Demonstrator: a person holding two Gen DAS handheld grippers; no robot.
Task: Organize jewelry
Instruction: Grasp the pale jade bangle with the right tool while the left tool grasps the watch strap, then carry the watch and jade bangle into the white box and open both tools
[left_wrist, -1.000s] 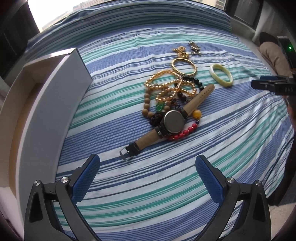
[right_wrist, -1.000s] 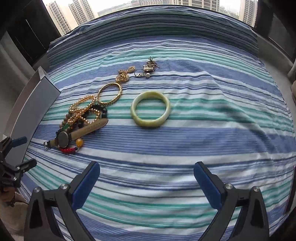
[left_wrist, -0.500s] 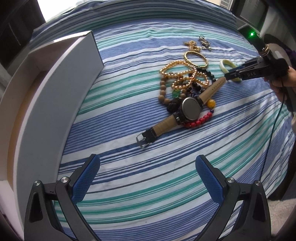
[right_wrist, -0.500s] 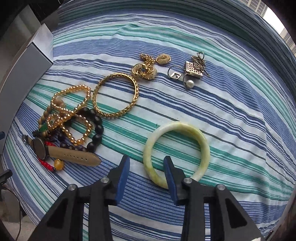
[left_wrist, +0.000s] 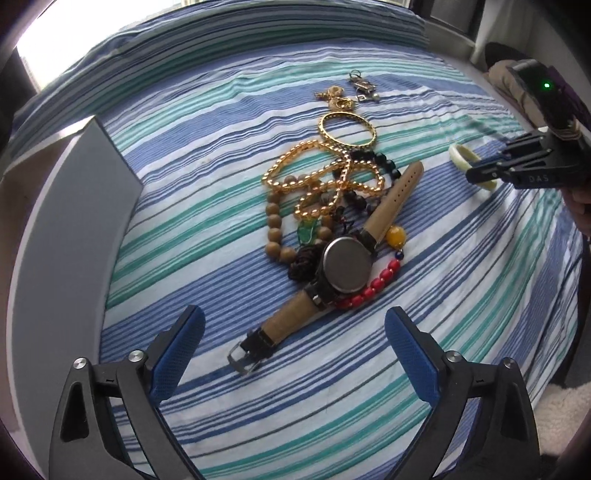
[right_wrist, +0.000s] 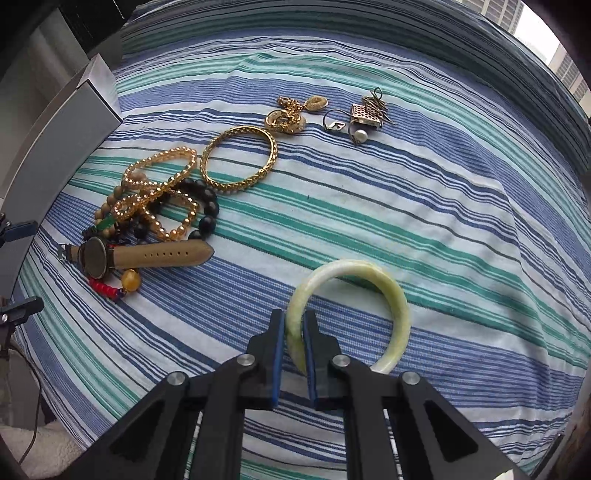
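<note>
here, a bed (right_wrist: 443, 192) with a blue, green and white striped cover fills both views. a big white box (left_wrist: 70, 236) stands on the bed at about 9 o'clock in the left wrist view, well apart from the pile of jewelry.

the right claw (right_wrist: 294, 338) is closing, and its two blue pads pinch the rim of the pale green bangle (right_wrist: 391, 295). the bangle is at the 6 o'clock side of the right wrist view, with its far side lying on the cover. in the left wrist view the same bangle shows at 3 o'clock, partly hidden by that claw.

the left claw (left_wrist: 293, 347) is spread wide and is closing a little, with nothing pressed between its pads. it hangs over the buckle end of the watch (left_wrist: 345, 264), which has a tan strap and lies on the pile.

around the watch are gold bead bracelets (left_wrist: 325, 184), wooden beads (left_wrist: 275, 221), black beads (right_wrist: 208, 206) and red beads (left_wrist: 373, 288), all tangled. a gold bangle (right_wrist: 238, 158) lies just beside them at 12 o'clock. farther up are gold earrings (right_wrist: 291, 114) and small silver pieces (right_wrist: 364, 114).
</note>
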